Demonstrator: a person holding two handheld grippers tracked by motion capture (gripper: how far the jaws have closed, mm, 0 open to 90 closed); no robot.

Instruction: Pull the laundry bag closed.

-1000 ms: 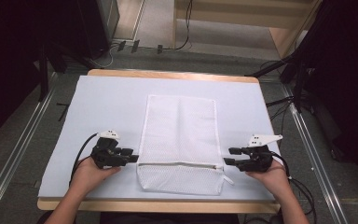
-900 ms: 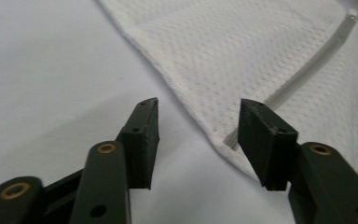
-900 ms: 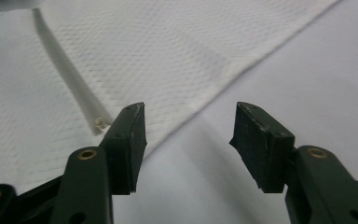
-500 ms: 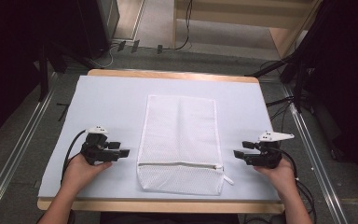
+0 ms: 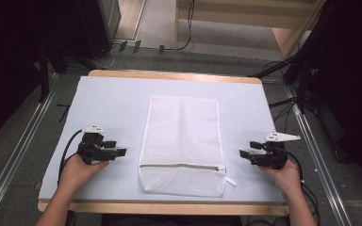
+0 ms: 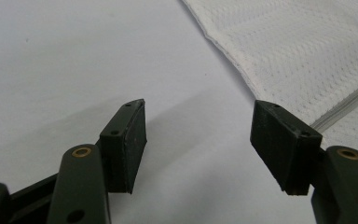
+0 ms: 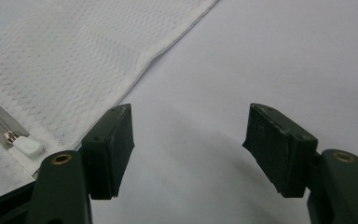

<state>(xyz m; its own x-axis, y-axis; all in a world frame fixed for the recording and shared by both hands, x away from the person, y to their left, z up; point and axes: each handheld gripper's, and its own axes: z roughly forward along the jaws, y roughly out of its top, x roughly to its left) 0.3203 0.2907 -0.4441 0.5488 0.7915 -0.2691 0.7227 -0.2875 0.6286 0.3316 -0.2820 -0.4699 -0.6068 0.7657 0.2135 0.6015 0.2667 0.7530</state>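
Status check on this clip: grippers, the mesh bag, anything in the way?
Left gripper and right gripper open, just widened, nothing between the fingers. White mesh bag flat on the mat between them, untouched, zipper shut. Nothing in the way.

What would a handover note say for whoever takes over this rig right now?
Left tool: open, nothing between the jaws, which have just been opening; on the mat left of the mesh bag.
Right tool: open, empty, jaws also just been opening; right of the bag.
Bag: flat mid-mat, zipper near the person's end, shut as far as I can see, pull at its right end.
Done: bag laid out and released.
Left: probably nothing on the bag; check for a next step.
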